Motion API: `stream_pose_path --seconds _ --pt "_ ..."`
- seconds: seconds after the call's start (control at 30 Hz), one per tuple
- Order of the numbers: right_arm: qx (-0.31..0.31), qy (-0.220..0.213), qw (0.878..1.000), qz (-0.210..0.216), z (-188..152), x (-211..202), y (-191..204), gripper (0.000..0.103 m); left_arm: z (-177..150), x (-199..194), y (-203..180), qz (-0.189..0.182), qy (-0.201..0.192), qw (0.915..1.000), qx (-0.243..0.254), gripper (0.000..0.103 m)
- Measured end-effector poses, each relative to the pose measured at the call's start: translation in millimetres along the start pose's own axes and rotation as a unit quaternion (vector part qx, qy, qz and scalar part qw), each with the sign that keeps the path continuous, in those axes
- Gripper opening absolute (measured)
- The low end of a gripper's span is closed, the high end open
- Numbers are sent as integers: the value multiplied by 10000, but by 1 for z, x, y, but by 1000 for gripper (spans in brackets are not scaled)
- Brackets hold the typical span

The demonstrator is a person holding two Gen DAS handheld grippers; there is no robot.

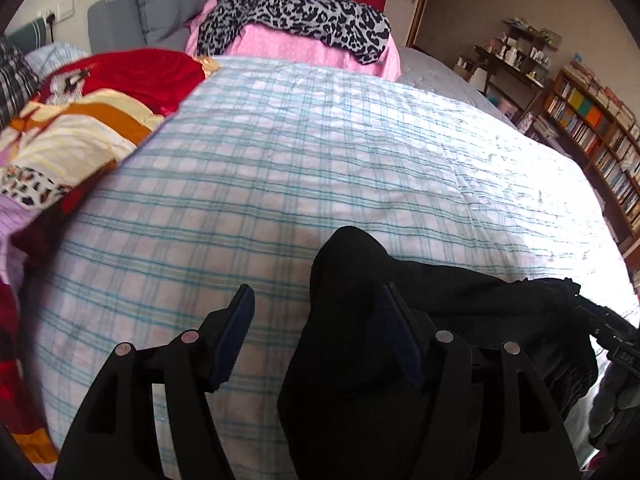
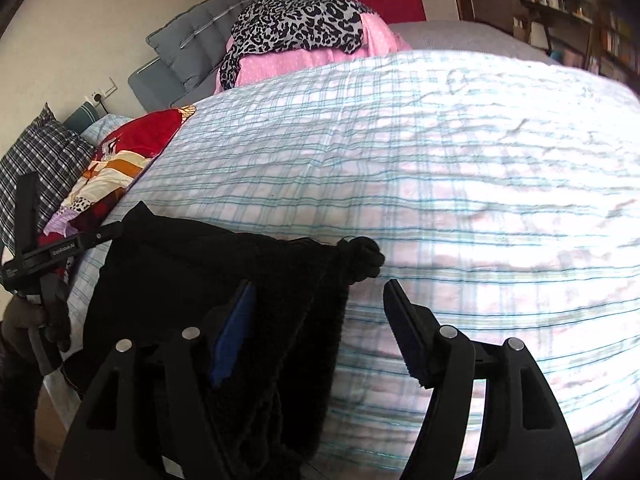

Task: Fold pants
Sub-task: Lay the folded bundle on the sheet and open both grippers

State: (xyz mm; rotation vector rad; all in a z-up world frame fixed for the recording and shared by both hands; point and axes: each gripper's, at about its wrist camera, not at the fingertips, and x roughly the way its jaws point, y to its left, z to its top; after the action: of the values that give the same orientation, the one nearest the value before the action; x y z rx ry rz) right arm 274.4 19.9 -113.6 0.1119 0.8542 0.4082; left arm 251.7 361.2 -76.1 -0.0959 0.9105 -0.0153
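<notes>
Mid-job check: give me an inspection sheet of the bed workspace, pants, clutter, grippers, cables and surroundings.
Surface: plaid bedsheet, lightly wrinkled.
Job's things: black pants bunched at the near edge, not yet folded flat.
Clutter: leopard-print garment on pink bedding; red patterned quilt; checked pillow; grey cushions.
Grippers: left gripper open, pants cloth between the fingers; right gripper open, straddling the pants' edge.
Cables: nothing seen.
Surroundings: bookshelf, wall outlet.

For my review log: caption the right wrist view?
Open right gripper straddles black pants edge on plaid bedsheet.
</notes>
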Motion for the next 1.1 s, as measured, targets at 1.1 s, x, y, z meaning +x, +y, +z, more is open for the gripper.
stream_pose_path --seconds 1.1 --pt "-1134 438 9924 -180 -100 -12 56 69 -136 -40 -76 716 -21 9951 687 82"
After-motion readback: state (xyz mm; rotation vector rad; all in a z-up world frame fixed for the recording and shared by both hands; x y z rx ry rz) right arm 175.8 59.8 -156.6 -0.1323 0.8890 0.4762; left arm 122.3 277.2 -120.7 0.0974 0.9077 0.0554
